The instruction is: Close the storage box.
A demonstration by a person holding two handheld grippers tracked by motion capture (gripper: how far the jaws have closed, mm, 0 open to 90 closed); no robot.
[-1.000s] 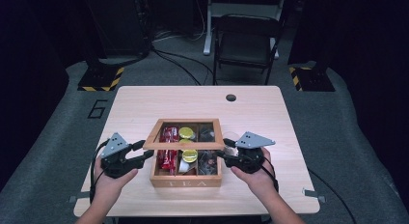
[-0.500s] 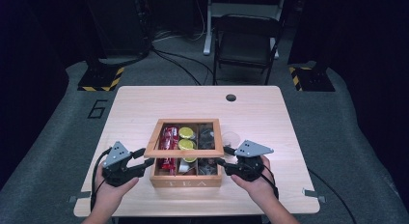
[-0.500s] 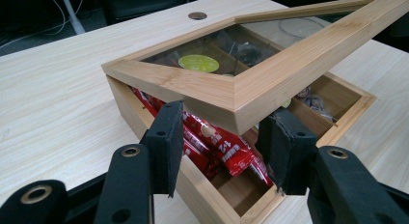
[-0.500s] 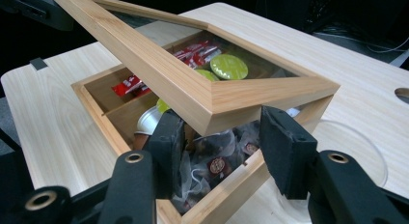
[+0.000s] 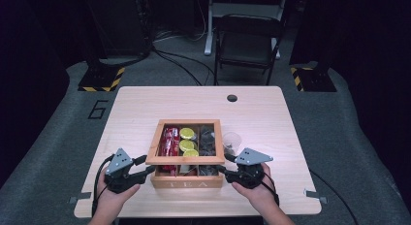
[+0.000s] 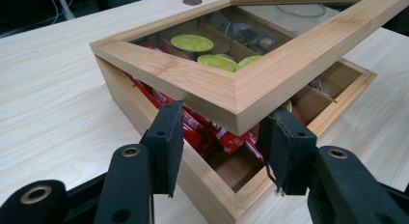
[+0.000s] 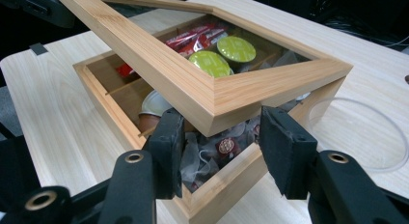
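High view: we hold a pair of tongs in each hand at the near side of the worktop (image 5: pixel 271 113), one on either side of a wooden box (image 5: pixel 186 179) lettered TEA on its front. The left tongs (image 5: pixel 148 170) pinch the near left corner of the lid (image 5: pixel 185 159), and the right tongs (image 5: pixel 222 168) pinch the near right corner. The lid is a wooden frame around a clear pane; it sits tilted, its near edge raised off the box and its far edge down on the back wall.

Left gripper view: our pads (image 6: pixel 169 137) press on either side of the lid's corner (image 6: pixel 231 96), with red packets (image 6: pixel 212 132) in the compartment beneath and green-topped capsules (image 6: pixel 193 43) showing through the pane.

Right gripper view: the pads (image 7: pixel 279 142) grip the other corner of the lid (image 7: pixel 217 101) the same way. Below it lie clear-wrapped bags (image 7: pixel 217 149), and a brown capsule with a white top (image 7: pixel 152 110) sits in the next compartment. A clear round cup (image 5: pixel 231 140) lies on the worktop just beside the box's right wall.
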